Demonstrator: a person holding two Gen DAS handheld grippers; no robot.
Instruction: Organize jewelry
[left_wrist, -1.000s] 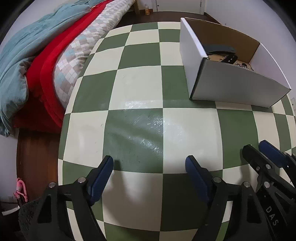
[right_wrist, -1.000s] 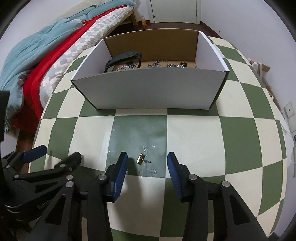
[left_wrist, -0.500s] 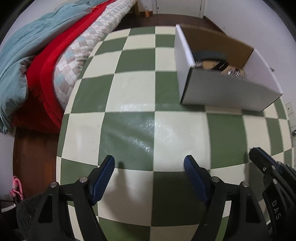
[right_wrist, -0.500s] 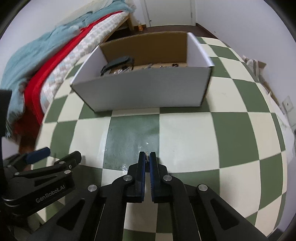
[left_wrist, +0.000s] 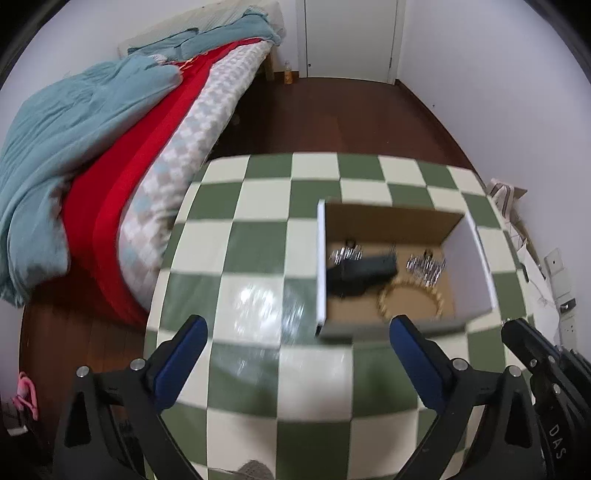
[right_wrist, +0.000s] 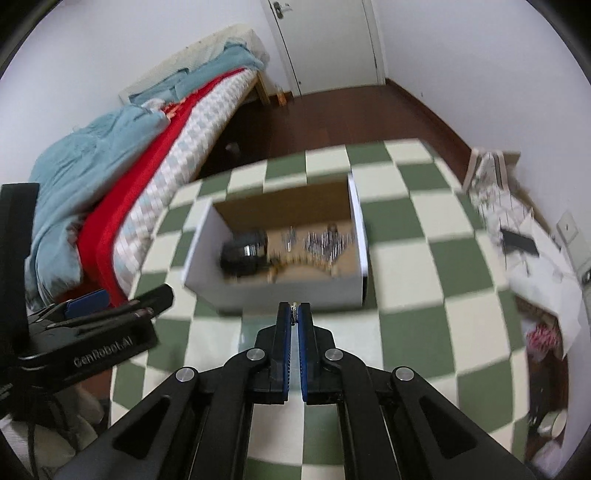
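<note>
A white cardboard box (left_wrist: 321, 266) stands on the green-and-cream checked table (left_wrist: 258, 240). Inside it lie a black watch-like piece (left_wrist: 362, 271), a gold bead bracelet (left_wrist: 410, 299) and silver chains (left_wrist: 424, 267). My right gripper (right_wrist: 294, 308) hovers above the table just before the box's near wall (right_wrist: 295, 291), shut on a tiny gold piece of jewelry (right_wrist: 294, 305) that peeks out at its tips. My left gripper (left_wrist: 295, 325) hangs to the left of the box; its jaws are opening, with nothing between them.
A bed with a teal blanket (left_wrist: 74, 147) and a red cover (left_wrist: 122, 192) runs along the table's left edge. Dark wood floor and a white door (left_wrist: 351, 37) lie beyond. White papers and clutter (right_wrist: 517, 229) sit past the table's right edge.
My right gripper shut on the small gold piece that lay on the table and lifted it. Both grippers rose, so the box's inside now shows. The left jaws spread wider.
</note>
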